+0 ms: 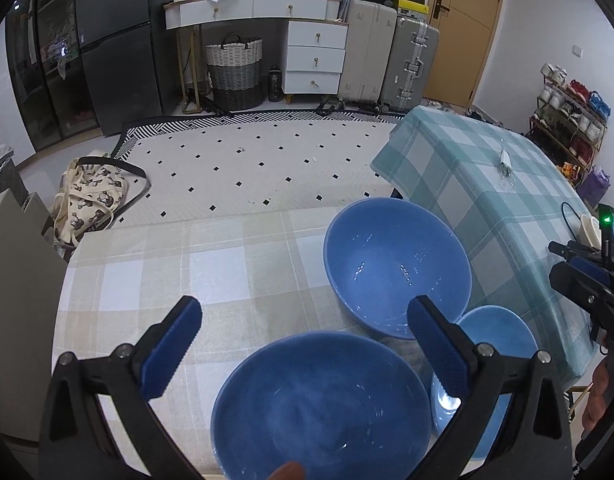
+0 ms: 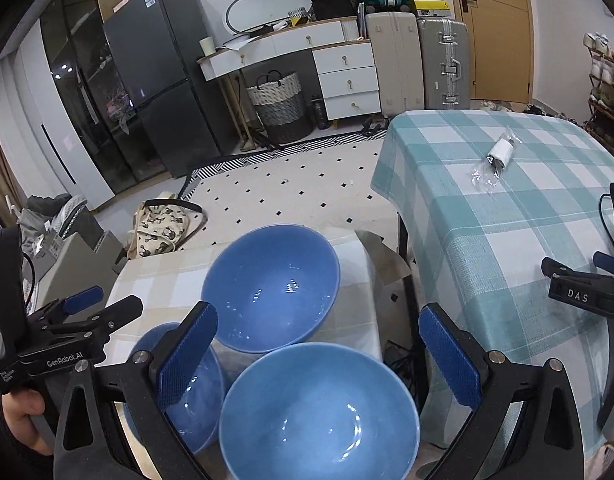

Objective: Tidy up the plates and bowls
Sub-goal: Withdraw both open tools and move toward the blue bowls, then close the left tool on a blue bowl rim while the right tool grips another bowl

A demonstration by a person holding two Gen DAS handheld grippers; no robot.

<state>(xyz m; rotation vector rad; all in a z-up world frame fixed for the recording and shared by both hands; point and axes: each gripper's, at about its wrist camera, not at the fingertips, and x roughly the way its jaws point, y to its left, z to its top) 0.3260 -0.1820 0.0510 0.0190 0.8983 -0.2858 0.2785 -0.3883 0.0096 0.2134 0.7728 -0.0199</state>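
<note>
Both grippers' fingers (image 1: 173,356) (image 2: 187,360) apart, empty — three blue bowls (image 1: 397,268) on beige-checked cloth (image 1: 187,276).

Three blue bowls (image 1: 397,268) upright, clustered

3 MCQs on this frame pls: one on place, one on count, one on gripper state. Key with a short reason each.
1. What do the blue bowls sit on?
A. the beige checked cloth
B. the teal checked cloth
C. the rug

2. How many blue bowls show?
A. one
B. three
C. five

3. How are the two grippers?
A. both shut on bowls
B. one shut on a bowl
C. both open, holding nothing

Key:
1 A: the far bowl, the small bowl and the near bowl all rest on the beige checked cloth.
2 B: those three, no more.
3 C: the left gripper and the right gripper have fingers wide apart, nothing between.
</note>
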